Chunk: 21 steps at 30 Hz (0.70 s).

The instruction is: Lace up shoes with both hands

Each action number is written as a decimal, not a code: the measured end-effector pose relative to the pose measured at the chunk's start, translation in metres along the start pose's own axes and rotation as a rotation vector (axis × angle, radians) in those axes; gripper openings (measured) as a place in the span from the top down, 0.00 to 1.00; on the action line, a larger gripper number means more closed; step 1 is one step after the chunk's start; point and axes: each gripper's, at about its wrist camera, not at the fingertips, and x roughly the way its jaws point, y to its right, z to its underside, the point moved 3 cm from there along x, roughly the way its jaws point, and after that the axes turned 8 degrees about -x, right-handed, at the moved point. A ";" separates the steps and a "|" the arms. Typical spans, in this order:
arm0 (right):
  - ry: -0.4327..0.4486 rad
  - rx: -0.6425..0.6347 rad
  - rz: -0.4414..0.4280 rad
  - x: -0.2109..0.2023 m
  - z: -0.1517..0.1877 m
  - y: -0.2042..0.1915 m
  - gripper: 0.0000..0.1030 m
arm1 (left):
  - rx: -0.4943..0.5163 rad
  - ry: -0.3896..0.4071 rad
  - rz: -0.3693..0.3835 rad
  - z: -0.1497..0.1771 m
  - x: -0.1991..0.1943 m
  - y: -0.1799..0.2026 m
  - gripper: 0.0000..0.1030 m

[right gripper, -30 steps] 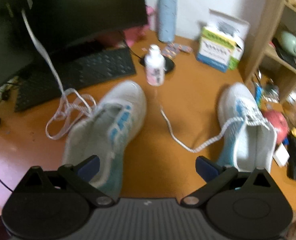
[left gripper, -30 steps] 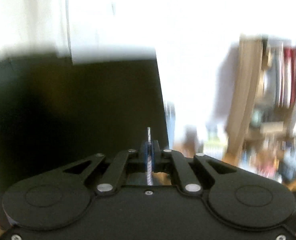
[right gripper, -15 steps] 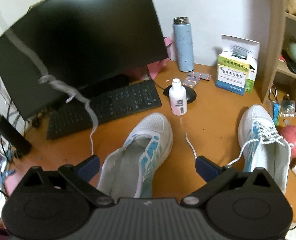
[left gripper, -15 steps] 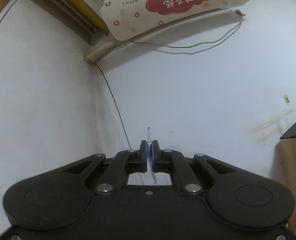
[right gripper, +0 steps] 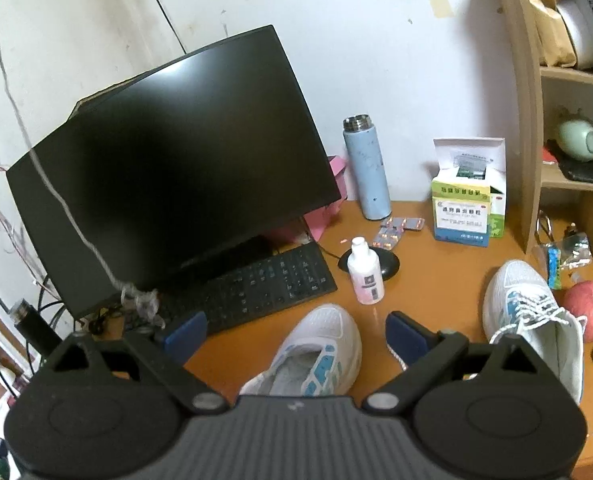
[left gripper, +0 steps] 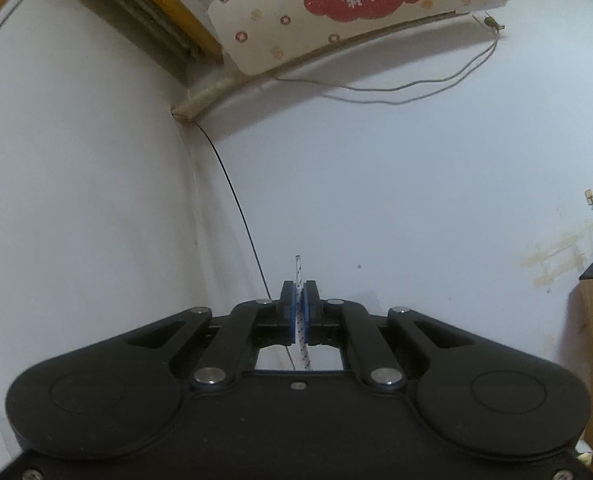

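My left gripper (left gripper: 299, 300) is shut on a white speckled shoelace (left gripper: 301, 340) and points up at a bare wall; the lace tip (left gripper: 297, 268) sticks out past the blue pads. In the right wrist view that shoelace (right gripper: 60, 200) hangs from the upper left down to a tangle (right gripper: 140, 302) in front of the monitor. My right gripper (right gripper: 294, 336) is open with nothing between its fingers, above an unlaced white and blue shoe (right gripper: 316, 352). A second, laced shoe (right gripper: 536, 316) stands on the desk at right.
On the orange desk (right gripper: 428, 280) are a black monitor (right gripper: 176, 168), keyboard (right gripper: 256, 284), small white bottle (right gripper: 364, 276), blue flask (right gripper: 366, 168), medicine box (right gripper: 464, 208), blister packs (right gripper: 396, 232) and a red apple (right gripper: 588, 304). A wooden shelf (right gripper: 524, 100) rises at right.
My left gripper swung up from the monitor to face the wall, lace still held. The lace was pulled high off the desk and clear of the shoe. My right gripper rose and tilted upward.
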 end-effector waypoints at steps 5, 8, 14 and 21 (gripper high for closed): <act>-0.005 -0.031 -0.034 0.000 -0.004 -0.008 0.04 | -0.127 -0.419 0.152 0.140 0.030 0.032 0.99; -0.002 0.023 -0.067 0.000 -0.011 -0.003 0.02 | -0.121 -0.587 0.297 0.217 0.009 0.084 0.99; -0.011 0.194 -0.174 0.001 -0.017 0.012 0.06 | -0.026 -0.731 0.523 0.297 -0.034 0.171 0.99; -0.042 0.228 -0.216 0.006 -0.014 0.009 0.18 | 0.019 -0.722 0.649 0.317 -0.055 0.205 0.99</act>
